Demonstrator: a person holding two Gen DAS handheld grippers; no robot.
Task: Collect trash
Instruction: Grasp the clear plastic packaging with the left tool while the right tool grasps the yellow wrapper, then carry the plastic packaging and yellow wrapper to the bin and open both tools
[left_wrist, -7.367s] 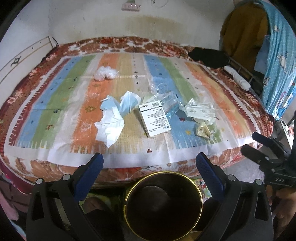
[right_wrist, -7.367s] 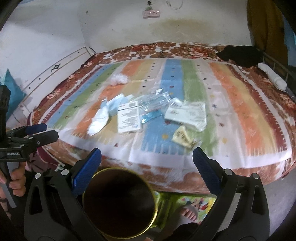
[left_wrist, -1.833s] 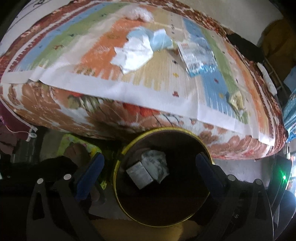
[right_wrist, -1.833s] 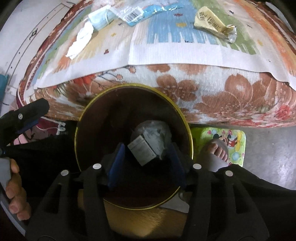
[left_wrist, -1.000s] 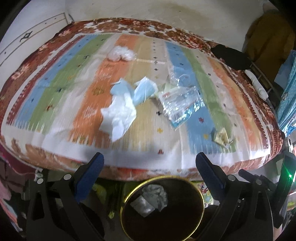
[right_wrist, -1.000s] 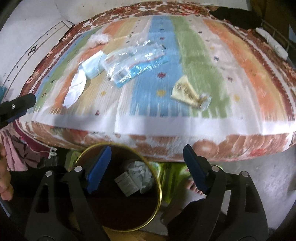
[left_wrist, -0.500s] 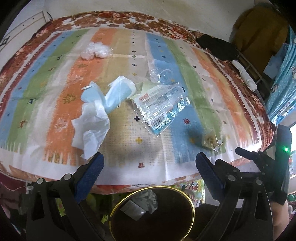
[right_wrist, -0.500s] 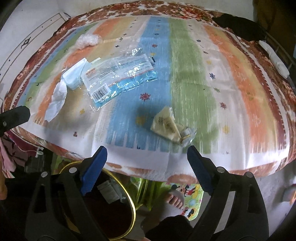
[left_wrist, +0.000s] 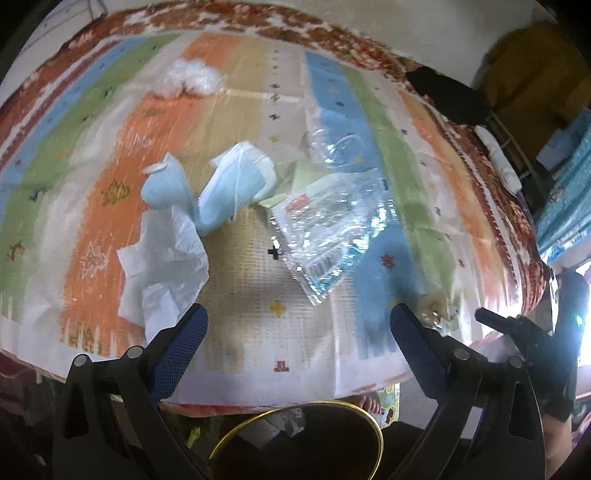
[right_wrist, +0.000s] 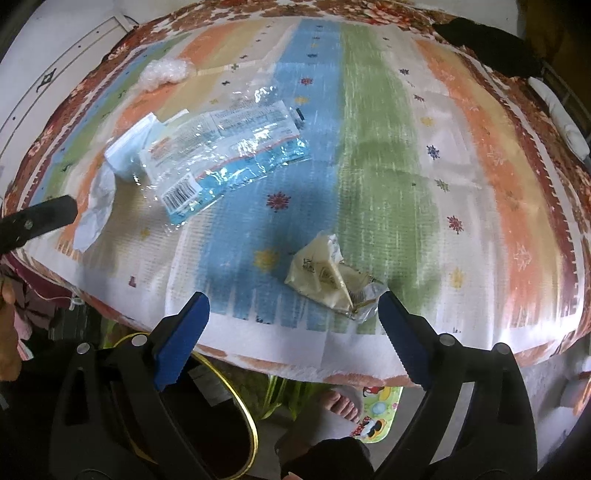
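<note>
Cream-yellow crumpled wrapper (right_wrist: 325, 275) lies on the bed (right_wrist: 480, 155) right ahead of the right hand-held gripper (right_wrist: 293, 319), nearer its right finger, jaws spread wide and holding nothing. Beyond and to its left sits a clear plastic bag (right_wrist: 229, 155), clear of the wrapper. Left hand-held gripper (left_wrist: 297, 330) is spread wide too, empty, with white tissue (left_wrist: 162, 273) just off its left finger, a blue face mask (left_wrist: 232, 184) farther ahead. Gold-rimmed bin (left_wrist: 314, 435) waits below the mattress edge, under both grippers, a bare foot (right_wrist: 341, 404) beside it.
</note>
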